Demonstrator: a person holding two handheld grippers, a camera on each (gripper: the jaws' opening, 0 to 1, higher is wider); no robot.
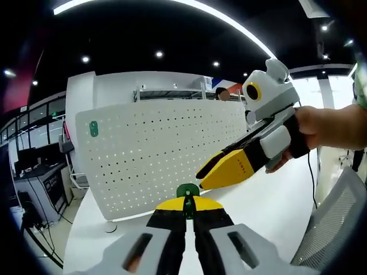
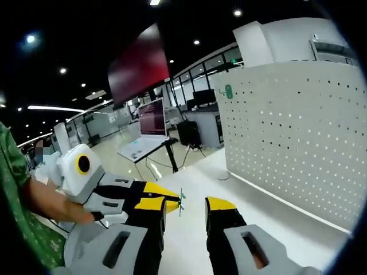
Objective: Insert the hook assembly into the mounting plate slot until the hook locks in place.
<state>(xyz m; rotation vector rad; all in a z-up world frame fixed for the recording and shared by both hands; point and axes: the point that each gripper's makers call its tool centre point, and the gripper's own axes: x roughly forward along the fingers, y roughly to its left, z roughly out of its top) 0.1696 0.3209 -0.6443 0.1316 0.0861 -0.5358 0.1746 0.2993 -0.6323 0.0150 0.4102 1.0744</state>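
In the left gripper view, the left gripper (image 1: 188,207) is clamping a small green hook (image 1: 187,192) between its yellow-tipped jaws, which are pressed nearly together around it. The hook's rounded top is poking up just above the jaw tips. Behind it a white perforated board (image 1: 166,154), the mounting plate, is standing upright on a white table (image 1: 269,212), with a small green tag (image 1: 93,128) fixed near its upper left corner. The hook is sitting in front of the board's lower edge; whether it is touching the board cannot be told.

The right gripper (image 1: 215,172) is reaching in from the right, held in a person's hand (image 1: 327,129), its yellow tips pointing down towards the hook and hanging just above and beside it. From this angle its tips look close together.

In the right gripper view, the right gripper (image 2: 186,206) is showing its own jaws standing apart with nothing between them. The left gripper (image 2: 166,200) is coming in from the left, gripped by a hand (image 2: 51,203) with a green sleeve (image 2: 17,217) beside it, and the thin green hook (image 2: 182,201) is sticking out at its tips. The board (image 2: 298,137) is rising at the right, its green tag (image 2: 229,91) near the top corner. A laptop (image 2: 150,129) is sitting on a stand in the office behind.
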